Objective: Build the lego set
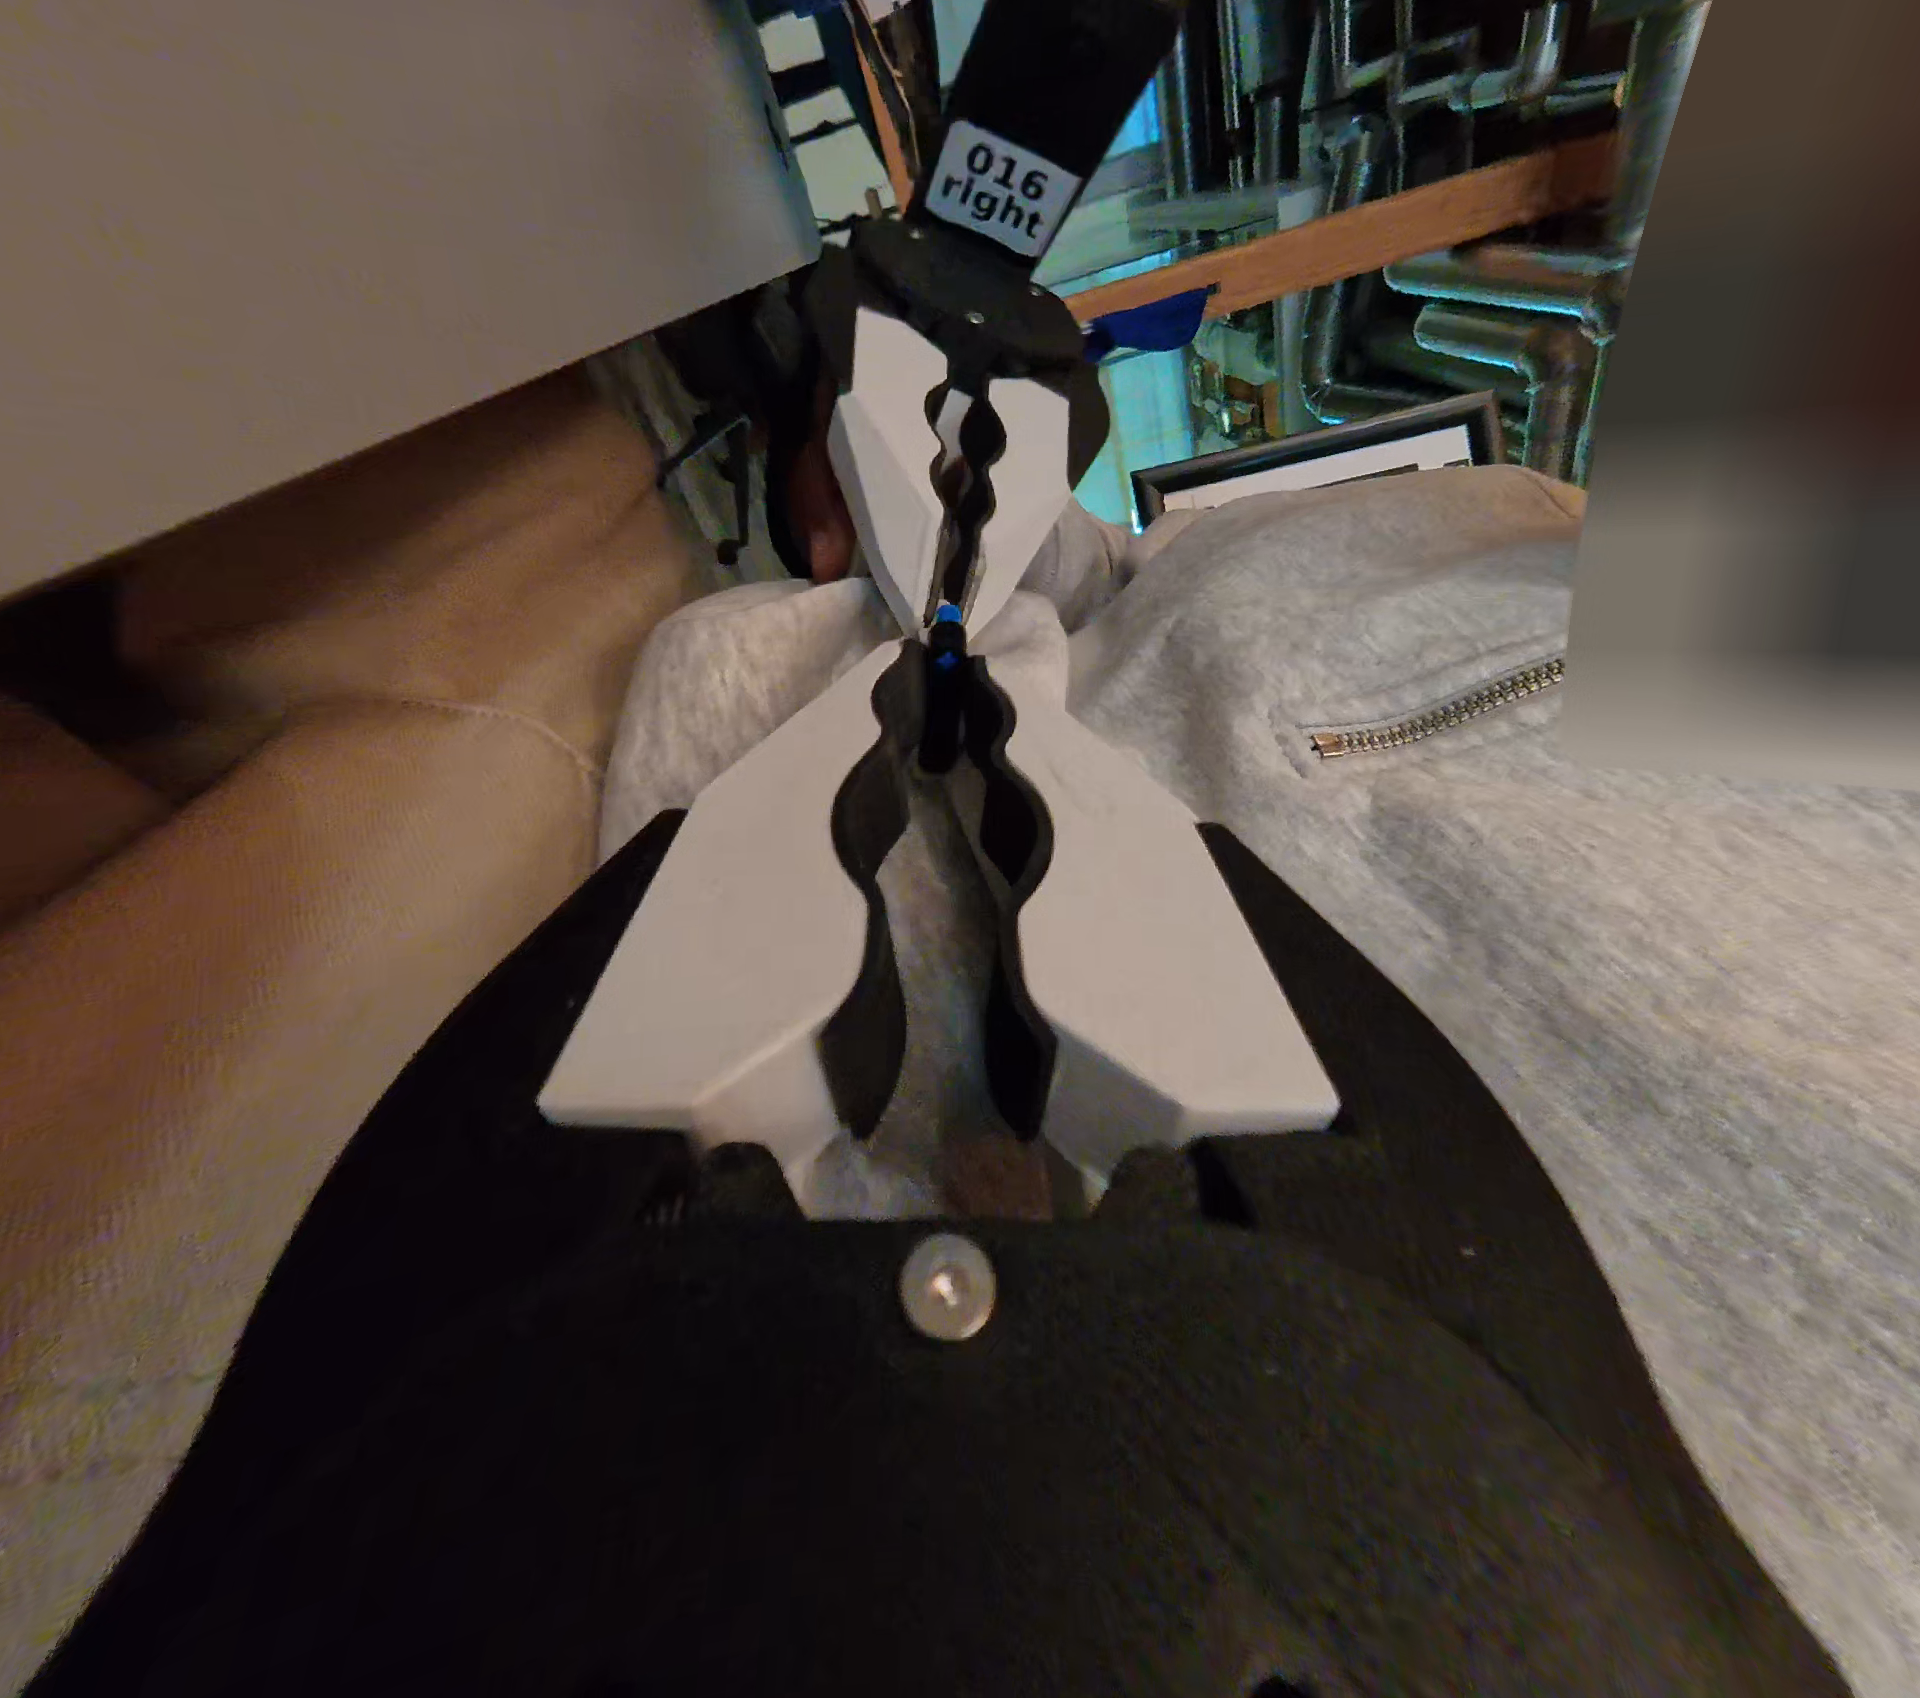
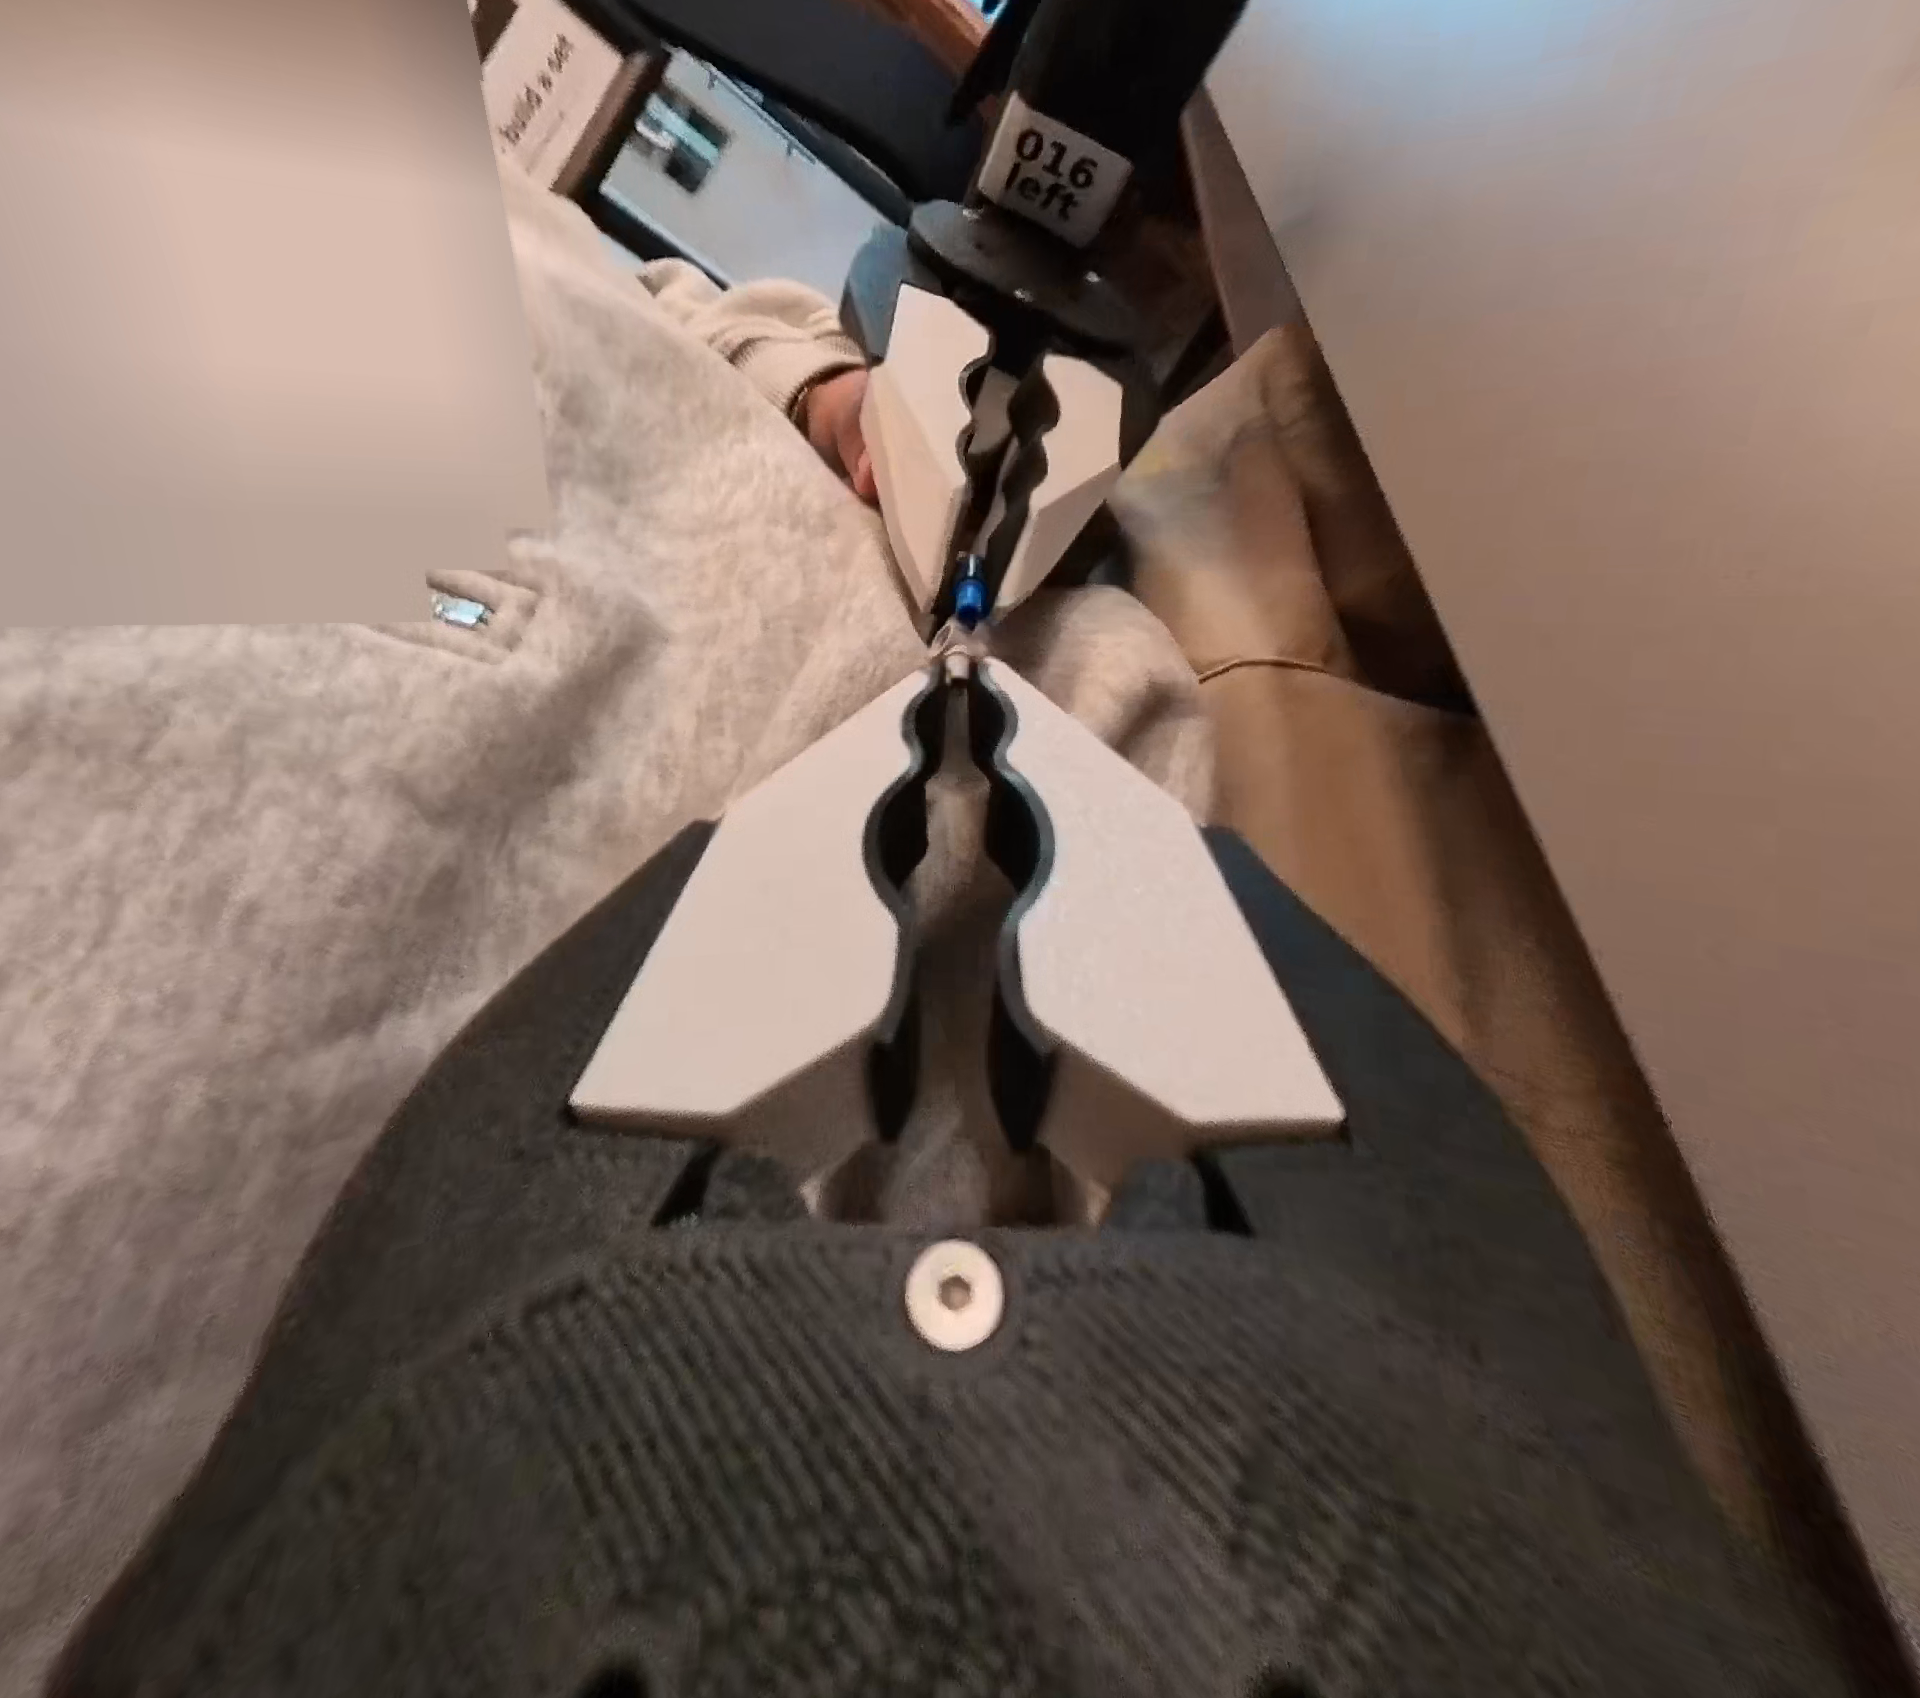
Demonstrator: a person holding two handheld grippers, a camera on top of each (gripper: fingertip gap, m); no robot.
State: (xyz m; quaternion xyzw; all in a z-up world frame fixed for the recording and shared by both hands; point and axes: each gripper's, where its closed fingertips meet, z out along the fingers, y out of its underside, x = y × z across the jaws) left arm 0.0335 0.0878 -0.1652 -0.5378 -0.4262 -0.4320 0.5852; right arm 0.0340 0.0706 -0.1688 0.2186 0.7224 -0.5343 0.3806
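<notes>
The two grippers meet tip to tip in the air above a person's lap. My left gripper (image 1: 940, 659) is shut on a slim black lego piece (image 1: 940, 729) with a blue pin (image 1: 947, 615) sticking out of its tip. My right gripper (image 1: 938, 607) faces it from above and touches the blue pin end. In the right wrist view my right gripper (image 2: 954, 674) is shut on a tiny light grey piece (image 2: 951, 659). That piece sits against the blue pin (image 2: 968, 594) held in the left gripper (image 2: 966, 614).
A person's grey fleece jacket (image 1: 1558, 1025) with a zipper (image 1: 1434, 718) and tan trousers (image 1: 260, 921) lie right behind the grippers. A white table edge (image 1: 364, 142) is close on one side and shows again in the right wrist view (image 2: 1558, 298). A framed picture (image 1: 1320, 464) stands farther back.
</notes>
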